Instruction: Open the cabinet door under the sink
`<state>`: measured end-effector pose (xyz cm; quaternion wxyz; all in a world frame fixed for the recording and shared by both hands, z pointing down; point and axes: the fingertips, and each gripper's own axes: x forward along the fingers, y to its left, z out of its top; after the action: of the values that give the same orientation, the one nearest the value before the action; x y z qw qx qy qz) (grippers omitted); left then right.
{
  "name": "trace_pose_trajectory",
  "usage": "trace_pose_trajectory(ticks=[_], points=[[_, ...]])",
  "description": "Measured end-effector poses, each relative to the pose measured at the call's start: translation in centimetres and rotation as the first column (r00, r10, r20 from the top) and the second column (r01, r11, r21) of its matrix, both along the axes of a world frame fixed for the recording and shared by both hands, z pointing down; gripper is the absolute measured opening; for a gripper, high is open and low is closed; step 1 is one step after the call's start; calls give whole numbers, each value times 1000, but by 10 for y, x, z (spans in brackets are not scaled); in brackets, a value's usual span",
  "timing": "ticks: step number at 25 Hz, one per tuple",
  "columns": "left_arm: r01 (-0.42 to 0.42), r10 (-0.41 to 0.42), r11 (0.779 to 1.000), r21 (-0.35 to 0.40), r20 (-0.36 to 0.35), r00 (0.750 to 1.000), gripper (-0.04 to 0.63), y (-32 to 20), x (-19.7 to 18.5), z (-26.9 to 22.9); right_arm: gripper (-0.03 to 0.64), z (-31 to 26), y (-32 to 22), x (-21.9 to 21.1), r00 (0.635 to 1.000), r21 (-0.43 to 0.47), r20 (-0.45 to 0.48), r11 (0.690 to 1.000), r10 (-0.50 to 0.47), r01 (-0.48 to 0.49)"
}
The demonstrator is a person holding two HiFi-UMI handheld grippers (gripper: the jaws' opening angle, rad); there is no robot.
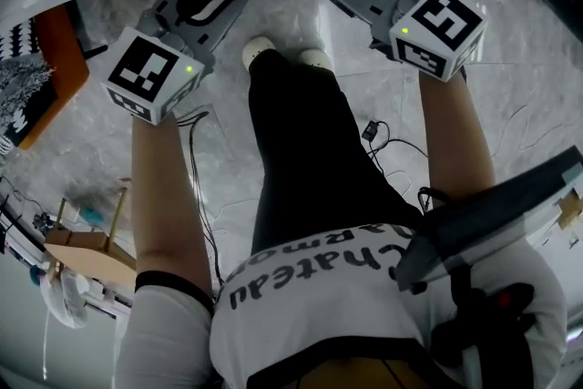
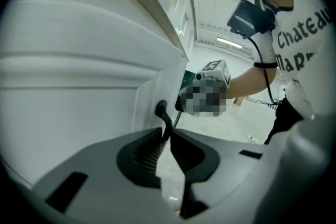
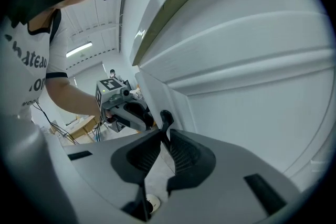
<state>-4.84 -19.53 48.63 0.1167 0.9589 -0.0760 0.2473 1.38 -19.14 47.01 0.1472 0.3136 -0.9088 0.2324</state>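
Both grippers clamping cabinet door handles; the doors are standing right ahead of the person's feet.
The left gripper (image 2: 169, 131) is pinching nearly shut on the left handle (image 2: 161, 111) of the left door (image 2: 79, 86), and the right gripper (image 3: 164, 136) is doing likewise on the right handle (image 3: 166, 119) of the right door (image 3: 252, 92). Risk: only the fingertips are holding the thin handles, so a skewed pull could be slipping them free.

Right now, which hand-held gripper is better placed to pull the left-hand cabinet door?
Left. The left hand-held gripper is shut on the black handle at the edge of that white door. The right hand-held gripper is clamped on the other door's handle.
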Motion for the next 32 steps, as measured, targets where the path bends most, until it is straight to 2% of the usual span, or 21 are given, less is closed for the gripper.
trace_pose_trajectory(ticks=[5,32], points=[[40,-40,999,-13,-12,999,44,4,-6,2,60,2,5,0,1000,-8,9,1000,-1,1],[47,-47,999,-18,10,999,44,32,-20,-1,60,-2,44,22,1000,13,-25,1000,7,-7]])
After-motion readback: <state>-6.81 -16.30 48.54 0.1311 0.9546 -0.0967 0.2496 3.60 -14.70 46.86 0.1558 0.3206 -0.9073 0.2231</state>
